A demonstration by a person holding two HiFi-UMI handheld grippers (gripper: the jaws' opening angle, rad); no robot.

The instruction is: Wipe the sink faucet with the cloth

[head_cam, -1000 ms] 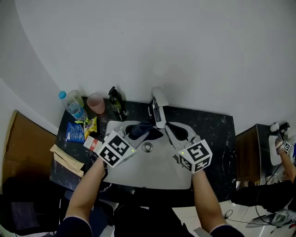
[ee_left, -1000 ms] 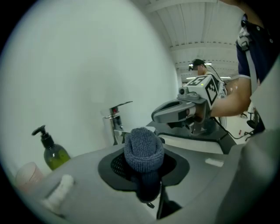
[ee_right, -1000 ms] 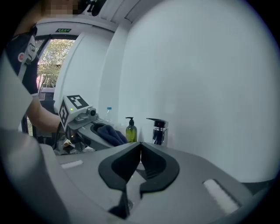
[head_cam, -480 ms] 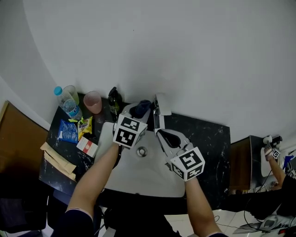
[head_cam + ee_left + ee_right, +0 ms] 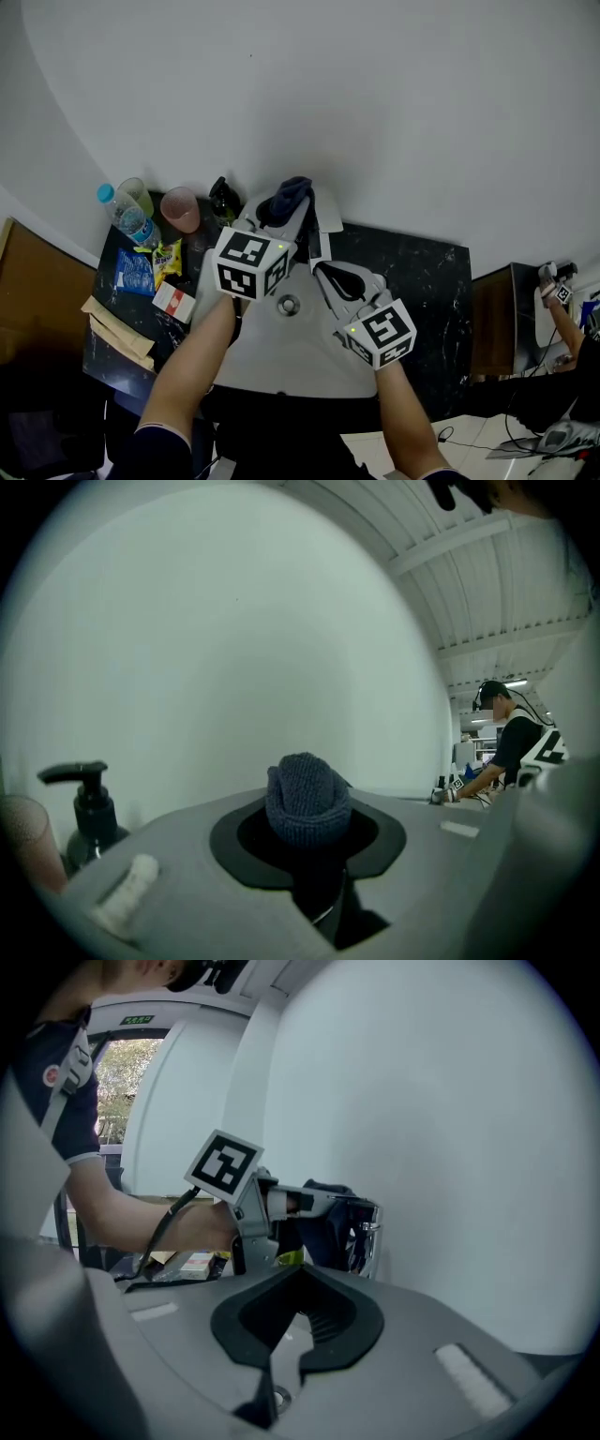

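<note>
White wall (image 5: 234, 621) backs the left gripper (image 5: 309, 846), clamped on a dark-blue knitted cloth (image 5: 307, 803); the right gripper (image 5: 291, 1326), jaws together, sees that cloth beside the chrome faucet (image 5: 367, 1232).

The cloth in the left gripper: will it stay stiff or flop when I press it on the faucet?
Probably floppy: the knitted cloth bulges in a soft wad out of the left gripper, so it should mould around the faucet. Its ribbed knit looks light and grippy rather than slippery. The part hanging below the jaws may drag.
</note>
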